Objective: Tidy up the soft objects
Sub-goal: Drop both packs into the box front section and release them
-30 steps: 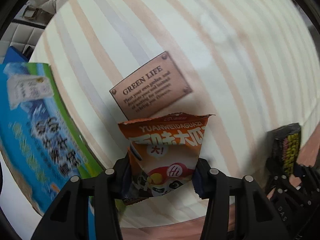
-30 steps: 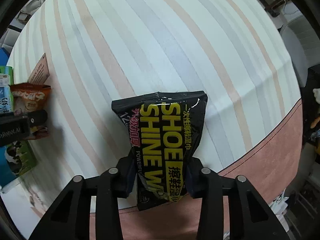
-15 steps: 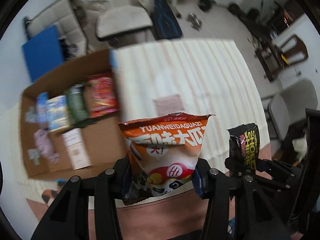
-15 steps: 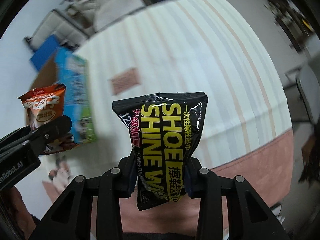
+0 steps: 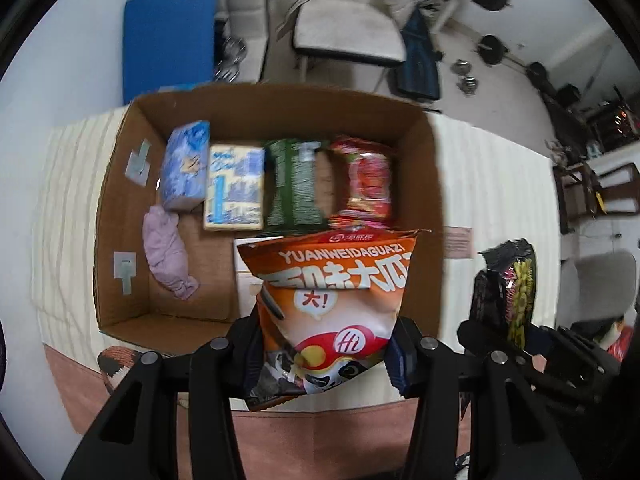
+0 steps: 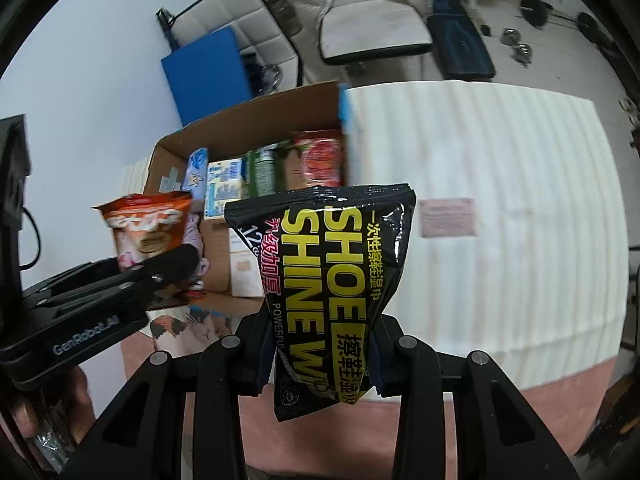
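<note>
My left gripper (image 5: pixel 324 356) is shut on an orange snack bag (image 5: pixel 332 304) and holds it high above the near right part of an open cardboard box (image 5: pixel 116 200). My right gripper (image 6: pixel 316 356) is shut on a black "SHOE SHINE" wipes pack (image 6: pixel 332 280), held high over the table to the right of the box (image 6: pixel 176 148). The box holds a blue pack (image 5: pixel 184 164), a pale boxed pack (image 5: pixel 234 186), a green pack (image 5: pixel 294 182), a red pack (image 5: pixel 366 180) and a lilac cloth (image 5: pixel 164 252). The left gripper and orange bag also show in the right wrist view (image 6: pixel 146 228).
The box sits on a striped tablecloth (image 6: pixel 500 200) with a small brown label (image 6: pixel 448 216). A pink floor edge (image 5: pixel 280 432) lies below the table's near side. Chairs, a blue board (image 5: pixel 168 36) and weights stand behind the table.
Both grippers rose high above the table with their packs. The left one swung left over the open box, whose contents have come into view.
</note>
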Motion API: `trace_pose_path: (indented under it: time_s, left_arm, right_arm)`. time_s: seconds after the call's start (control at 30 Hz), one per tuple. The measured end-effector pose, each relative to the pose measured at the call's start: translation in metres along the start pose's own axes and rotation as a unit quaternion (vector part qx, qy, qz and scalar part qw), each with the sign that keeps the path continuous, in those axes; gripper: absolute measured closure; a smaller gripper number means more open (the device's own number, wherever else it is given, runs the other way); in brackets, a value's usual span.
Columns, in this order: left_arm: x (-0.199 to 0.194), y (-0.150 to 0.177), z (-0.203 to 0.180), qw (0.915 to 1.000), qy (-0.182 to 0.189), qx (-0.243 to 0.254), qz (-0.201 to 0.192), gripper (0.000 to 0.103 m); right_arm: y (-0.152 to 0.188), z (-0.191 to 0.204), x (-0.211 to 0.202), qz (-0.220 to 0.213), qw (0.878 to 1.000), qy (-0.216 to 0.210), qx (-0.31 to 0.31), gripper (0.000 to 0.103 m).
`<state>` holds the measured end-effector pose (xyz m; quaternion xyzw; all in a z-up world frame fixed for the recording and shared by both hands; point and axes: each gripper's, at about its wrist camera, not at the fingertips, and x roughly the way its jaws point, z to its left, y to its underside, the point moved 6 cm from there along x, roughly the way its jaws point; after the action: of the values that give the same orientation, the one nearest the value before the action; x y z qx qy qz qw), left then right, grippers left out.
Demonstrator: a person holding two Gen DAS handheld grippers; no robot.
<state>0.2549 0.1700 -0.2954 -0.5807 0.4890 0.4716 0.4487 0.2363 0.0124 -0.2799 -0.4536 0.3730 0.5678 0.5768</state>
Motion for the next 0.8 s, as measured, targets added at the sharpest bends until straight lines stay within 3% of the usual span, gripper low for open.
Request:
trace_pose_path:
  time_s: [0.27, 0.33, 0.4, 0.43, 0.5, 0.57, 0.8]
  left_arm:
    - [0.033, -0.013, 0.016, 0.9997, 0.010, -0.010, 0.021, 0.055]
    - [0.036, -0.015, 0.017, 0.9997, 0.013, -0.013, 0.018, 0.049]
    - [0.038, -0.018, 0.016, 0.9997, 0.016, -0.005, 0.017, 0.006]
    - [0.039, -0.018, 0.016, 0.9997, 0.011, 0.000, 0.019, 0.003]
    - [0.040, -0.018, 0.015, 0.9996, 0.009, 0.005, 0.025, 0.004]
    - [0.039, -0.019, 0.017, 0.9997, 0.002, 0.007, 0.024, 0.004]
    - [0.026, -0.019, 0.025, 0.9998, -0.018, 0.008, 0.000, 0.003]
  right_arm:
    - [-0.025, 0.010, 0.063, 0.032, 0.999, 0.027, -0.004, 0.063]
    - [-0.027, 0.009, 0.074, 0.036, 0.999, 0.034, -0.005, 0.063]
    - [-0.029, 0.010, 0.081, 0.044, 0.998, 0.049, -0.016, 0.059]
    - [-0.030, 0.010, 0.083, 0.046, 0.997, 0.058, -0.022, 0.055]
    - [-0.030, 0.013, 0.082, 0.043, 0.997, 0.061, -0.031, 0.028]
    - [-0.031, 0.017, 0.078, 0.034, 0.996, 0.068, -0.037, 0.013]
    - [-0.034, 0.016, 0.063, 0.018, 0.995, 0.090, -0.042, 0.012]
